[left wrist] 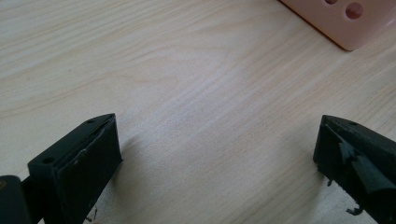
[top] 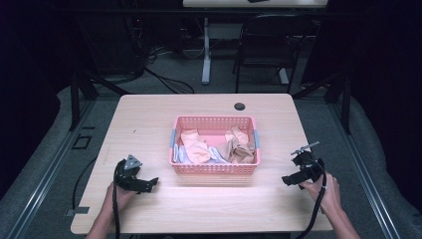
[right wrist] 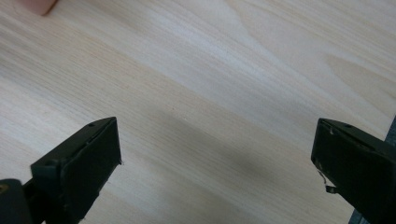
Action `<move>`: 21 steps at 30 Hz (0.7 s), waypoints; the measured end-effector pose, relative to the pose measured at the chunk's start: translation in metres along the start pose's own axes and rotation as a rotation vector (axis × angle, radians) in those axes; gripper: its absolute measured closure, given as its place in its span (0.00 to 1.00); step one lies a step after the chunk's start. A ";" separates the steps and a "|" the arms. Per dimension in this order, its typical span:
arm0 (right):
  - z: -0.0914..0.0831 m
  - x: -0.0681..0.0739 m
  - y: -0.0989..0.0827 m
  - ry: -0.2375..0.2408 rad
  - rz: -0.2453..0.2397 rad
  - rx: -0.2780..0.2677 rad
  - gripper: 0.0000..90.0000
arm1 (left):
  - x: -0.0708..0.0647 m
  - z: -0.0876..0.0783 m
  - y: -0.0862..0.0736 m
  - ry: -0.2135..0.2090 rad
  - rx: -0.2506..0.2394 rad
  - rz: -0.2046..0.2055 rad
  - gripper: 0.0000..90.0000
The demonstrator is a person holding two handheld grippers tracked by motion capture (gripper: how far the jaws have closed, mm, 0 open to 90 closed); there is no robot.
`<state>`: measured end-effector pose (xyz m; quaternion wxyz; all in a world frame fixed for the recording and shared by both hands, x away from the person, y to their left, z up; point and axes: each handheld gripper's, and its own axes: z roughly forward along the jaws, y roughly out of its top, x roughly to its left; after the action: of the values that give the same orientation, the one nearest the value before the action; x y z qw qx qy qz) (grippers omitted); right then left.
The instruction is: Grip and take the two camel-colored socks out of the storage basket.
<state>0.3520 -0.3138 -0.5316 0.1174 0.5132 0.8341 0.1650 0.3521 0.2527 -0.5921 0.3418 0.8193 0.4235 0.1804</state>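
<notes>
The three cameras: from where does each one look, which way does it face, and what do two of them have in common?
High view: fixed above the person's side, facing forward and down on the table, the pink basket of cloths, both hands with left gripper and right gripper.
Left gripper view: rides on the left gripper, looks down at bare wood and a basket corner; open jaws.
Right gripper view: rides on the right gripper, looks down at wood; open jaws.
Shared: both gripper views show empty jaws over the tabletop.

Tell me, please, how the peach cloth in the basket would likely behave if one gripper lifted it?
The peach cloth lies crumpled in folds, so it would probably drape limply. It looks thin, likely light. It touches the tan cloth in the basket, so it might drag that along.
</notes>
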 end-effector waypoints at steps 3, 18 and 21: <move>-0.003 0.002 0.001 -0.004 -0.012 -0.001 0.01 | 0.000 0.000 0.000 -0.001 0.000 -0.002 0.00; -0.024 0.007 0.015 -0.004 -0.048 -0.091 0.00 | 0.001 0.000 0.000 -0.005 0.000 -0.002 0.00; -0.028 0.010 0.019 -0.009 -0.061 -0.112 0.00 | 0.001 0.000 0.000 -0.005 0.000 -0.002 0.00</move>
<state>0.3526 -0.3009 -0.4985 0.1546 0.4808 0.8382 0.2056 0.3525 0.2530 -0.5922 0.3428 0.8194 0.4235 0.1780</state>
